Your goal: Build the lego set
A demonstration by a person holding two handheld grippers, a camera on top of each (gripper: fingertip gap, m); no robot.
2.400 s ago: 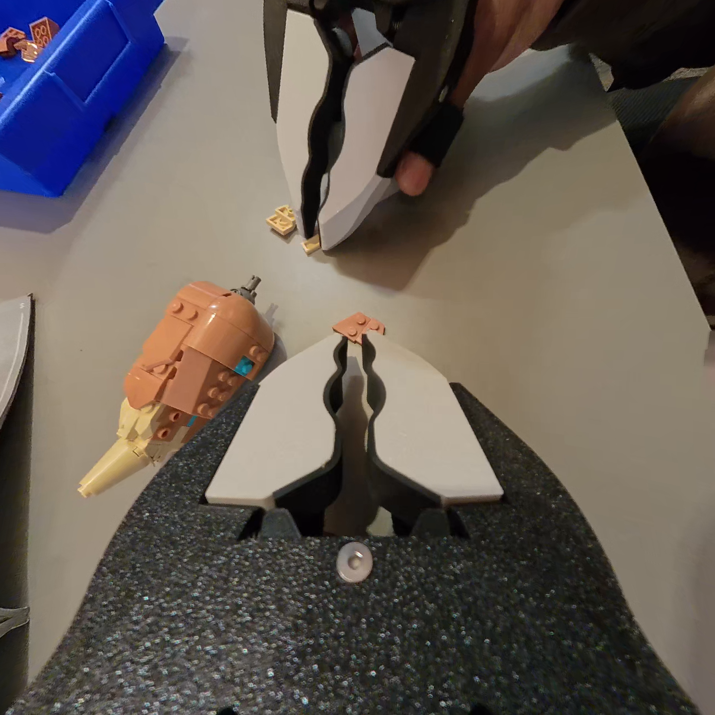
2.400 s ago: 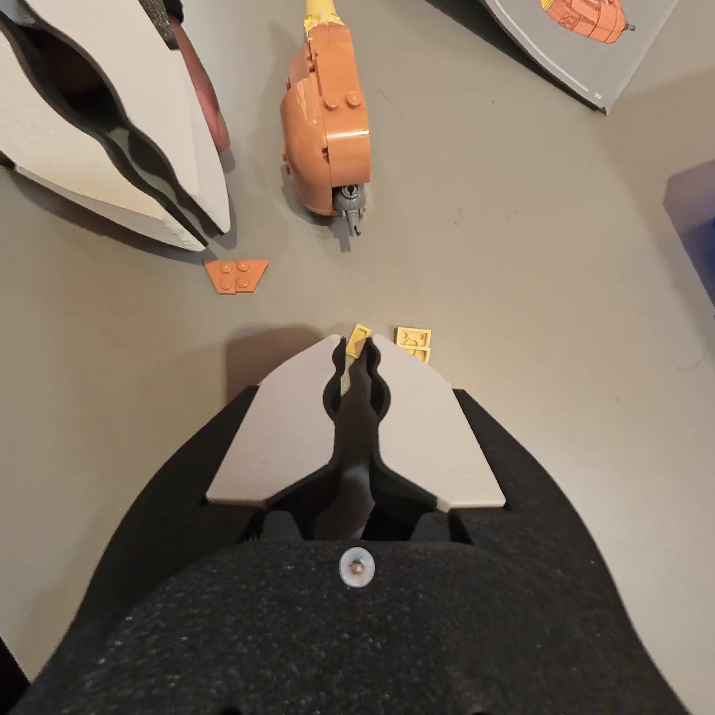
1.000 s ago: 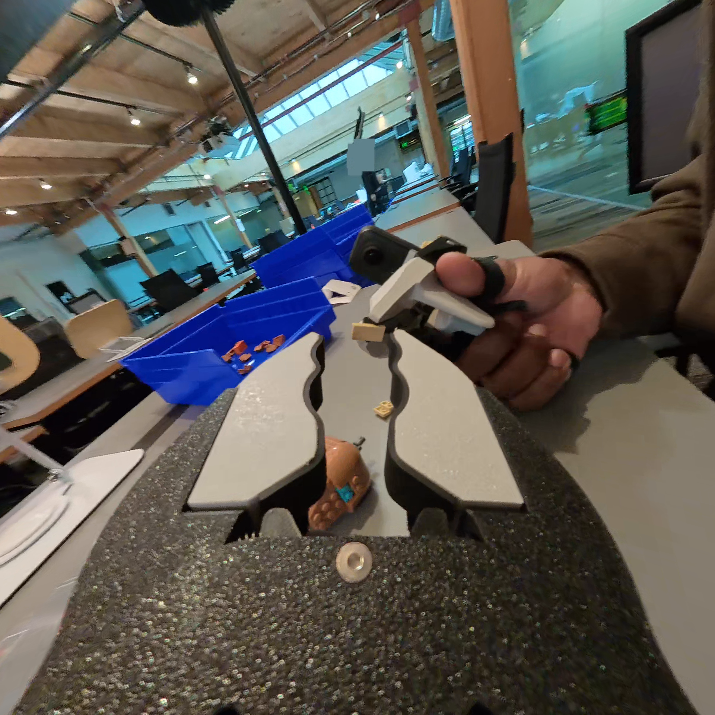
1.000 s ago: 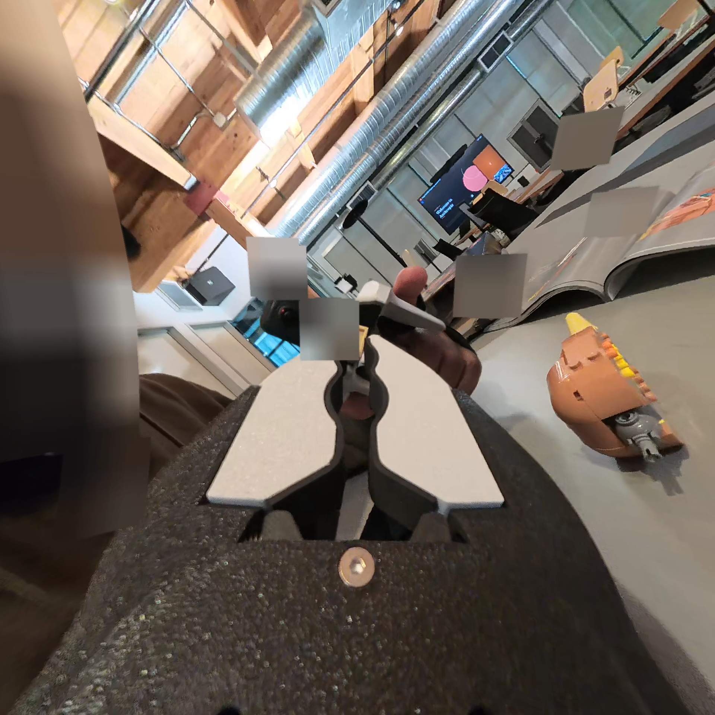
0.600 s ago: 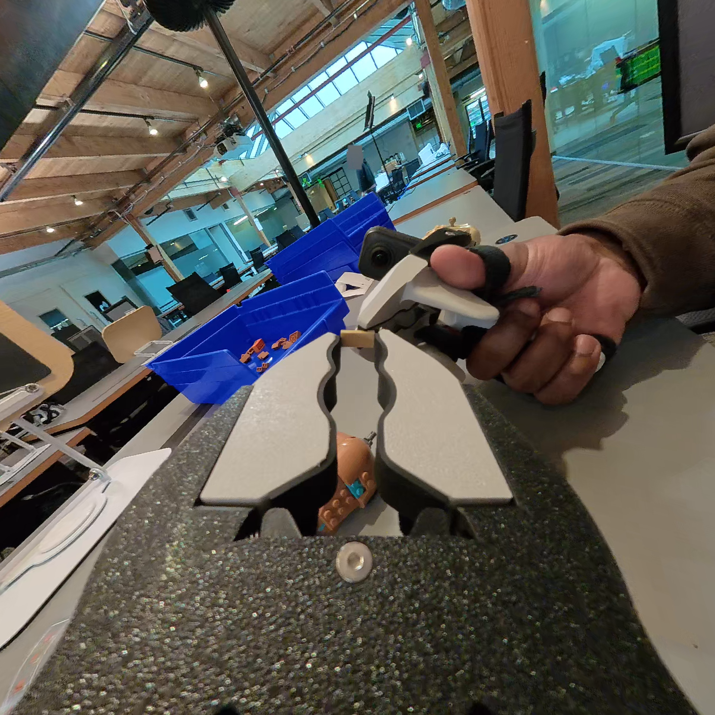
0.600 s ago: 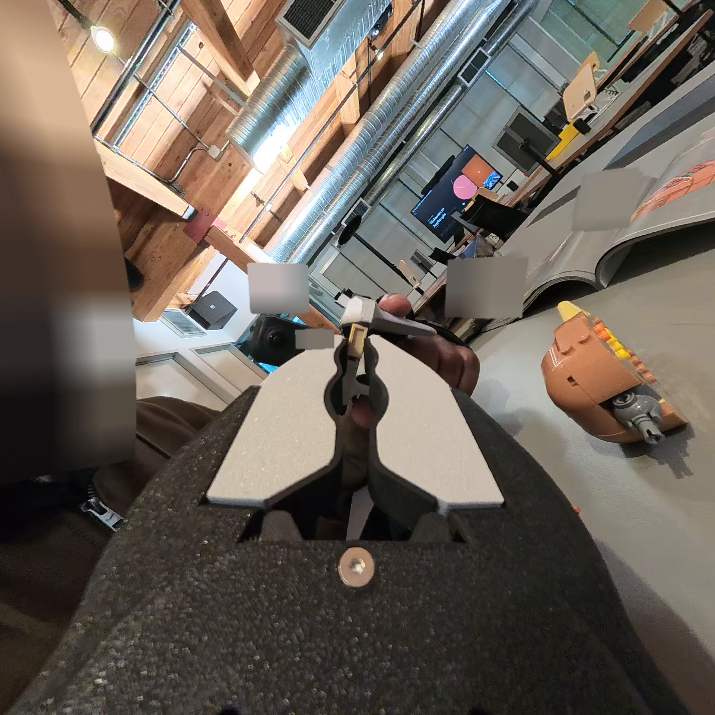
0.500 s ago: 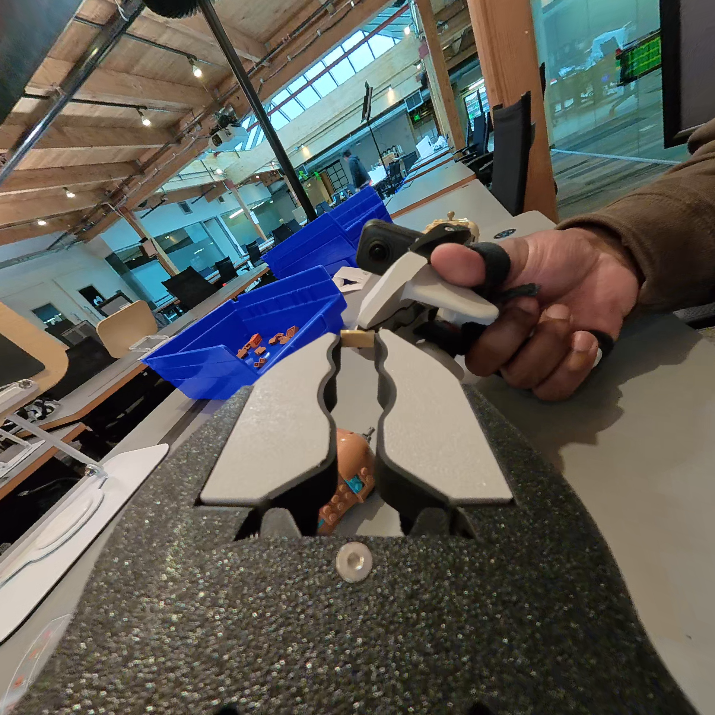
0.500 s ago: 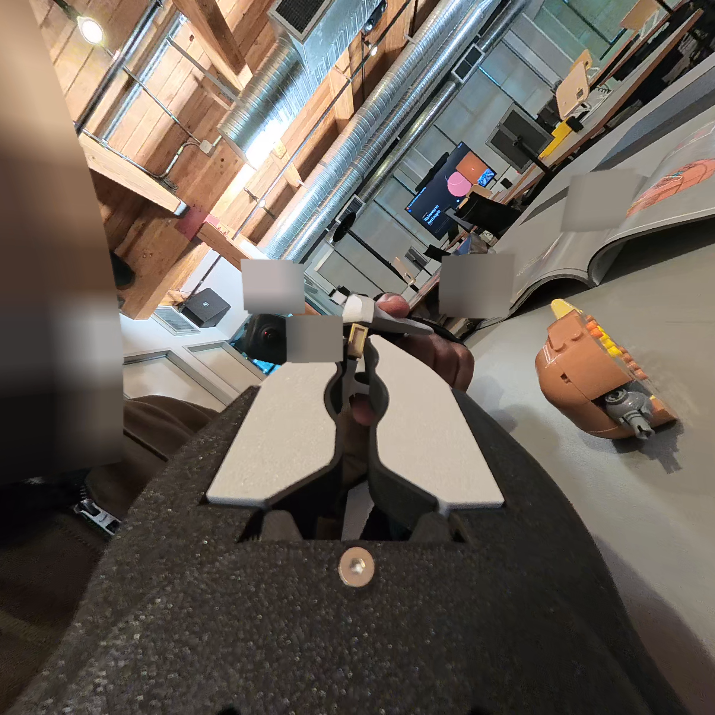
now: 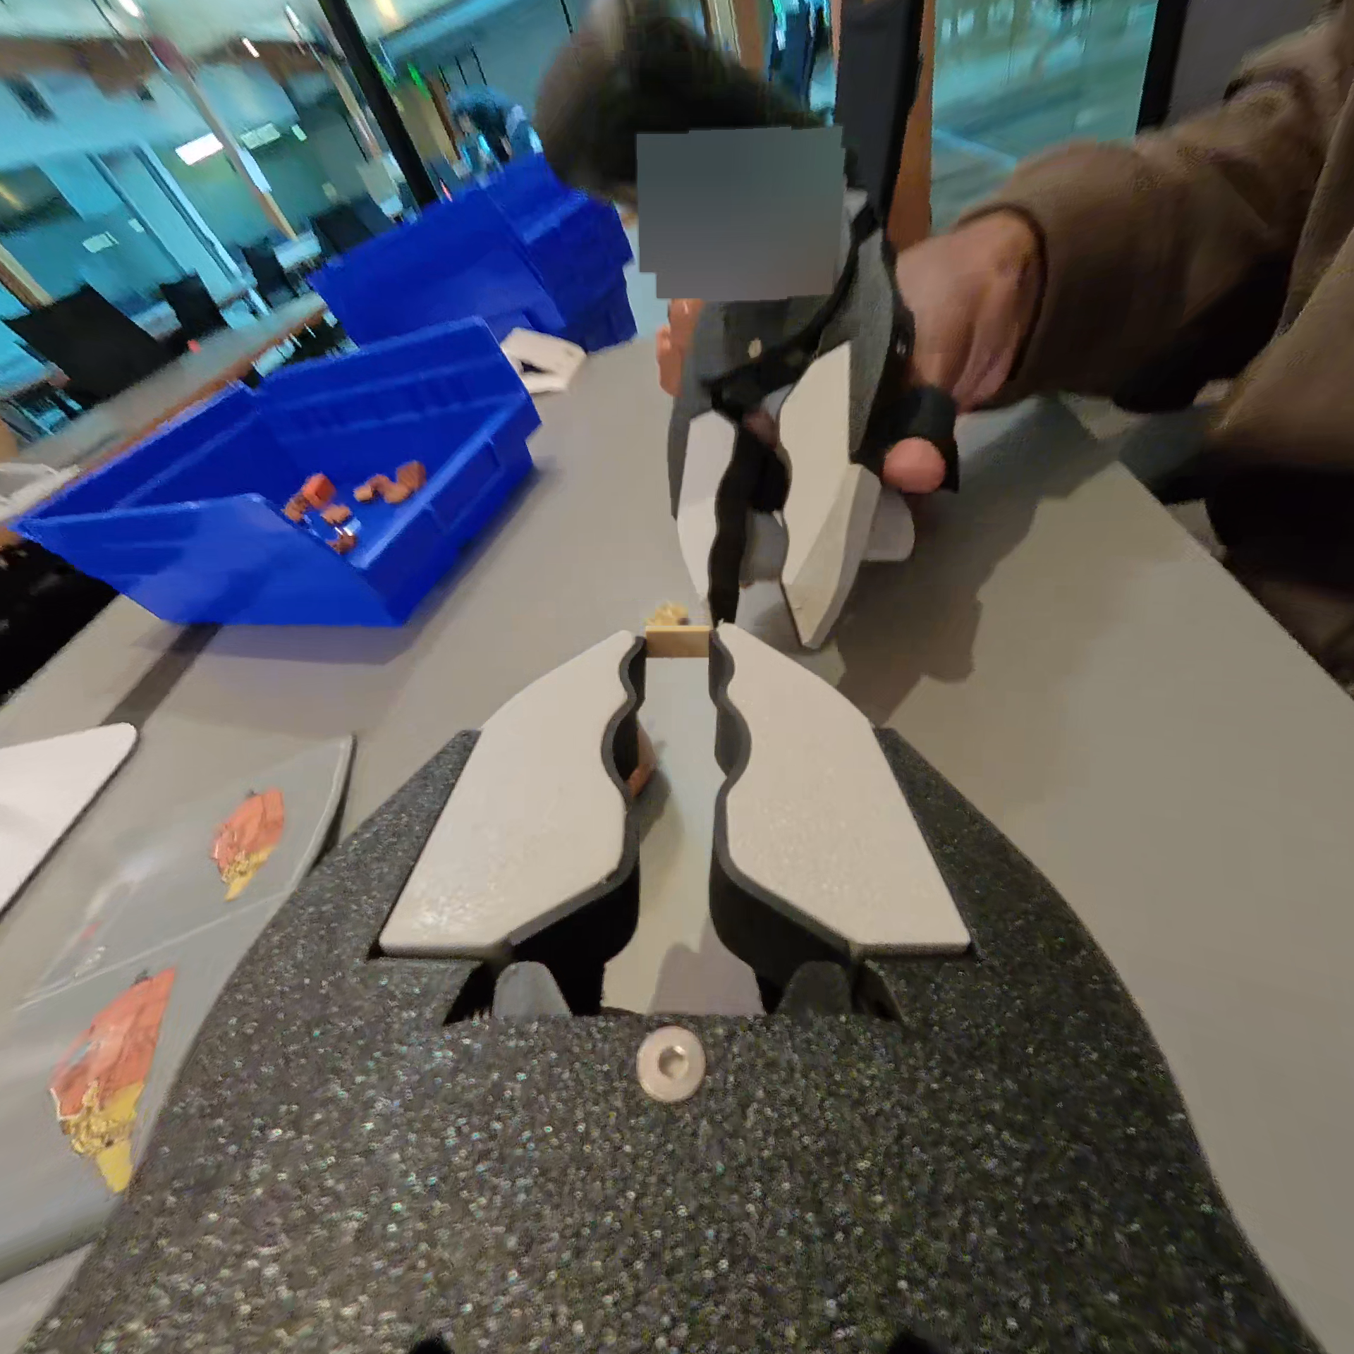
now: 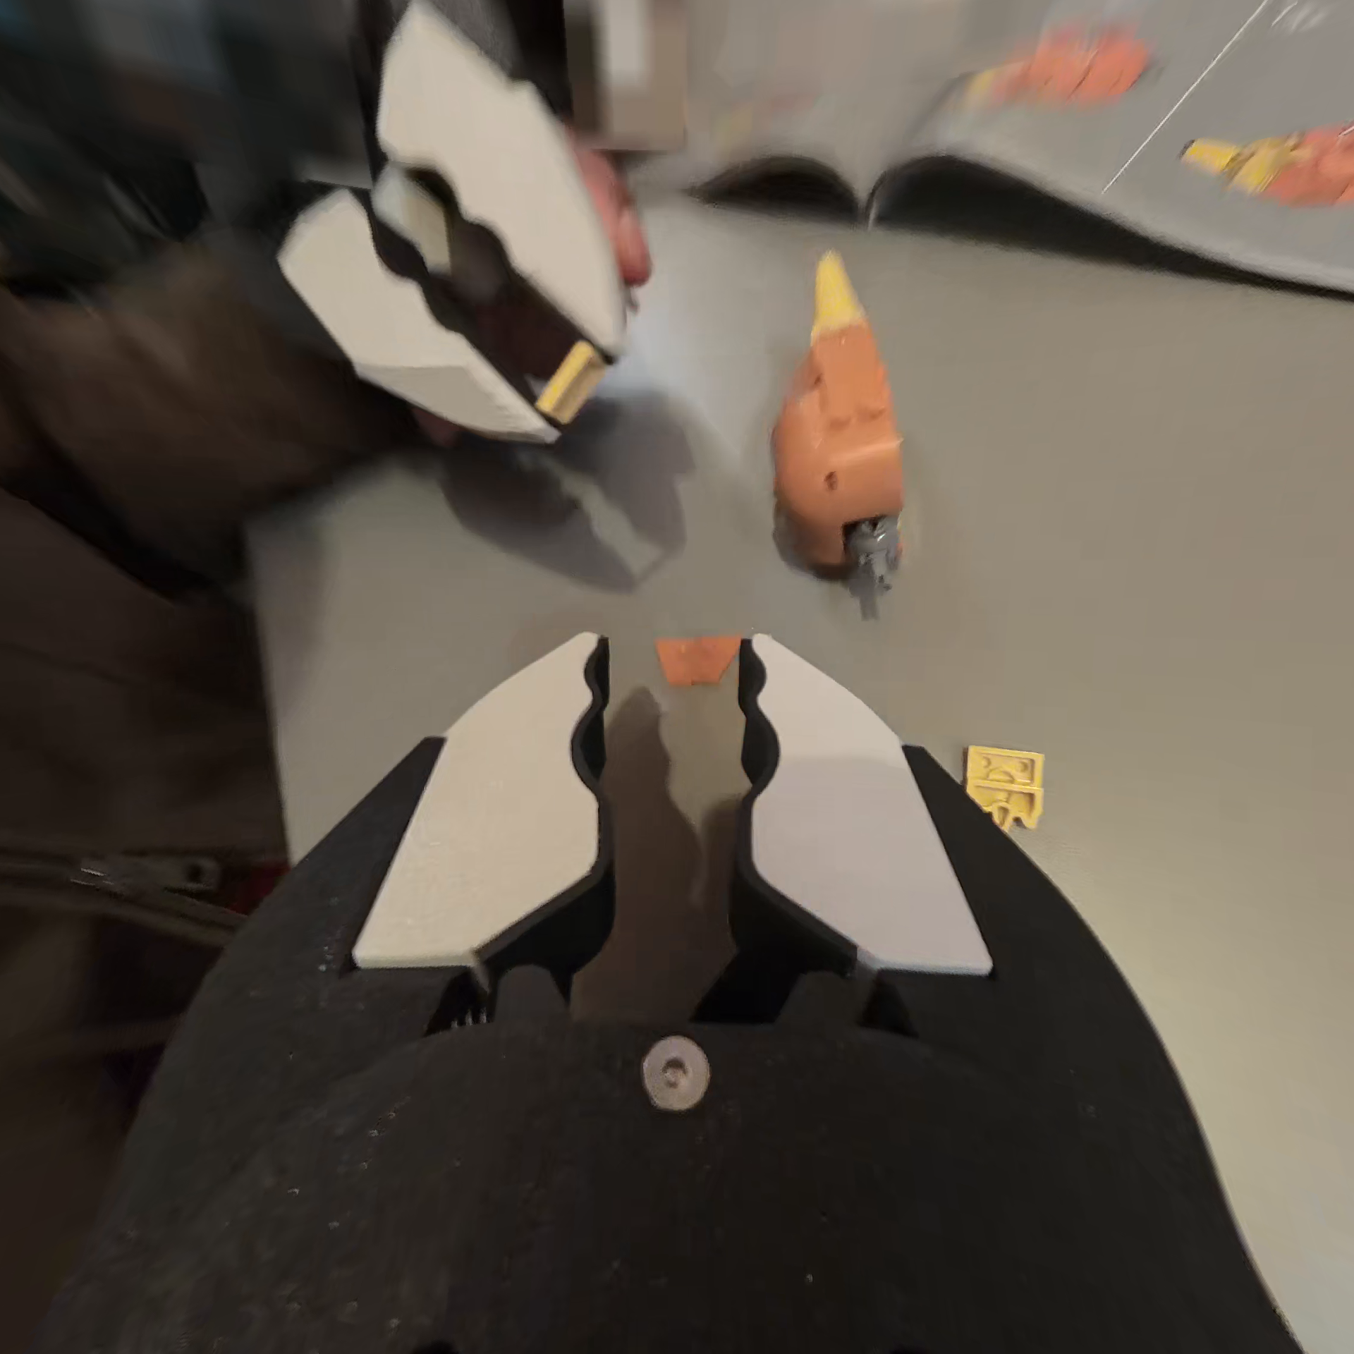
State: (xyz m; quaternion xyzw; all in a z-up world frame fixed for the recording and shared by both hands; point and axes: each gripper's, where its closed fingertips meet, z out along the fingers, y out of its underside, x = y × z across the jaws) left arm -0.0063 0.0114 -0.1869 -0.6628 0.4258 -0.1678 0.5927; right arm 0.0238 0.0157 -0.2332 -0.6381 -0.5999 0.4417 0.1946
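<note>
My left gripper [image 9: 678, 645] is shut on a small tan plate [image 9: 678, 646], held above the grey table [image 9: 1026, 733]. In the right wrist view it shows at upper left [image 10: 575, 388] with the tan plate [image 10: 570, 385] between its tips. My right gripper [image 10: 674, 645] is open and empty, tips low over the table. An orange wedge plate [image 10: 696, 659] lies flat between its tips. The right gripper also shows in the left wrist view [image 9: 766, 630], pointing down. The orange and tan lego model [image 10: 842, 454] lies on its side beyond it.
Two tan pieces [image 10: 1004, 791] lie to the right of my right gripper. An open instruction booklet [image 10: 1099, 146] lies at the far side, and shows at lower left in the left wrist view [image 9: 183, 916]. Blue bins [image 9: 330, 513], one holding orange bricks, stand at the left. The tips of one gripper are about 6 cm away from the tips of the other.
The tan plate has passed from my right gripper to my left. My right gripper has opened and dropped down over the orange wedge plate. Both grippers have tilted down toward the table.
</note>
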